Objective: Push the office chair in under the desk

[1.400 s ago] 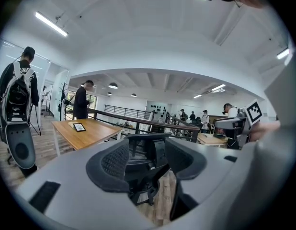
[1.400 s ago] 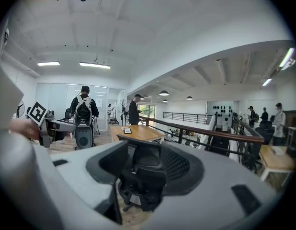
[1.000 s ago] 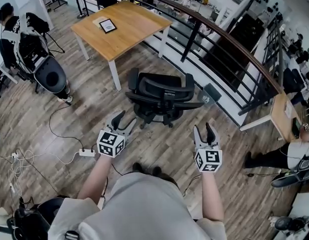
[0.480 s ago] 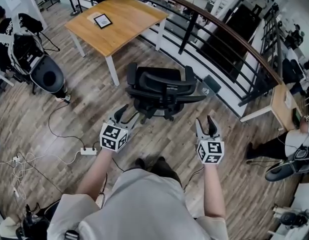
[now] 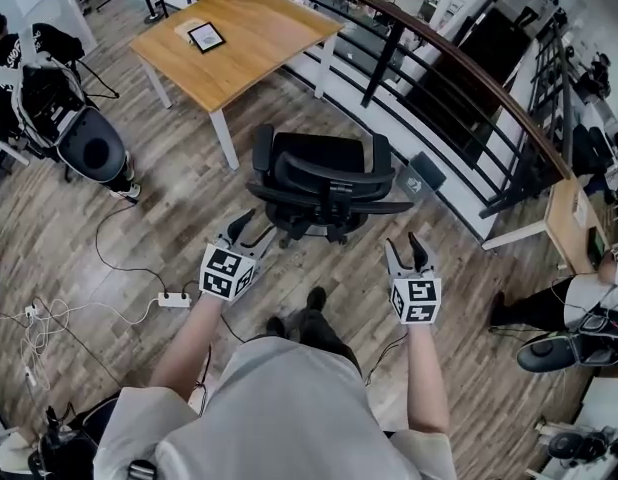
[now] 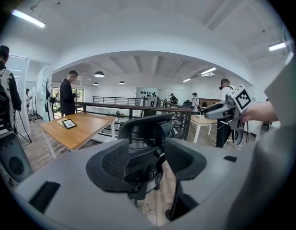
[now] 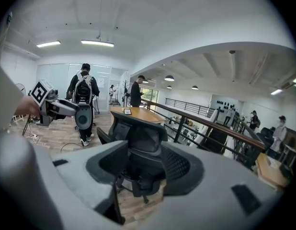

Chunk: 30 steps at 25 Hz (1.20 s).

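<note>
Left gripper (image 5: pixel 257 232) behind chair (image 5: pixel 324 168), desk (image 5: pixel 244 43) beyond

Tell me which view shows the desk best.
Head view: the desk shows whole, top and legs, with the chair apart from it. The left gripper view shows it side-on, left of the chair; the right gripper view only a strip behind the chair back.

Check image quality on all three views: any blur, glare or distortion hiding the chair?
Head view: sharp, evenly lit; wide lens bows the railing; chair clear. Left gripper view: heavy fisheye, black corners; chair sharp beyond the open jaws. Right gripper view: same fisheye and dark corners; ceiling lights bright, no glare on the chair.
</note>
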Motion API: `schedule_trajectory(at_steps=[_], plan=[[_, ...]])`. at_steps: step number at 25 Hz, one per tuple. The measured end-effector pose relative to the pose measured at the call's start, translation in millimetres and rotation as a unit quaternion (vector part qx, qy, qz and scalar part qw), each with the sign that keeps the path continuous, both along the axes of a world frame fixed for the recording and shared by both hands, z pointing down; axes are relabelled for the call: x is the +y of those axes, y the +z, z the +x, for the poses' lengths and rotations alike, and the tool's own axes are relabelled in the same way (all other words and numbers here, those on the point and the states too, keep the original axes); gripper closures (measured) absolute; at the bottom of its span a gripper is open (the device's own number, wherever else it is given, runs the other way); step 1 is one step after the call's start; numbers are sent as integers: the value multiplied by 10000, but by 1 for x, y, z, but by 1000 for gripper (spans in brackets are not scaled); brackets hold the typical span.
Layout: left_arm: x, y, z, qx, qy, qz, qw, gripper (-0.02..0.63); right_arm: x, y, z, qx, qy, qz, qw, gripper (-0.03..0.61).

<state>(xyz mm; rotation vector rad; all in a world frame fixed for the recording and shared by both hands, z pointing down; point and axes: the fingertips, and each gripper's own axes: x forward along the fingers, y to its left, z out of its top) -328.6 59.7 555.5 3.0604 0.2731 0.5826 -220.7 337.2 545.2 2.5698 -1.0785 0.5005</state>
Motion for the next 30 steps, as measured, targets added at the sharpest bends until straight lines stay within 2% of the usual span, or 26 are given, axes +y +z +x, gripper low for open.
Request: schedule_trajectory(at_steps=[10, 15, 19, 21, 26, 28, 30], plan=[[-7, 47, 52, -548, 175, 824, 9949, 385, -13, 57, 60, -268, -726, -730, 9943, 376], [-11, 77, 72, -882, 495, 1610, 9818, 383, -26, 85, 77, -388, -1373, -1326, 9809, 376], [-24, 99, 83, -1191, 743, 2284, 9634, 380, -39, 107, 84, -205, -1990, -2060, 9579, 376], [-26, 111, 89, -1372, 969, 2656, 9493, 376, -41, 117, 89, -93, -2237, -2394, 9447, 376], [-30, 152, 101, -1952, 1551, 3444, 9051, 365, -44, 145, 102, -170, -2693, -2896, 9183, 373], [-31, 162, 105, -2084, 1638, 3623, 8936, 365, -47, 153, 105, -110, -2825, -3032, 9100, 366], [-29, 168, 109, -2171, 1667, 3733, 8864, 365, -48, 158, 109, -11, -2948, -3154, 9020, 361]])
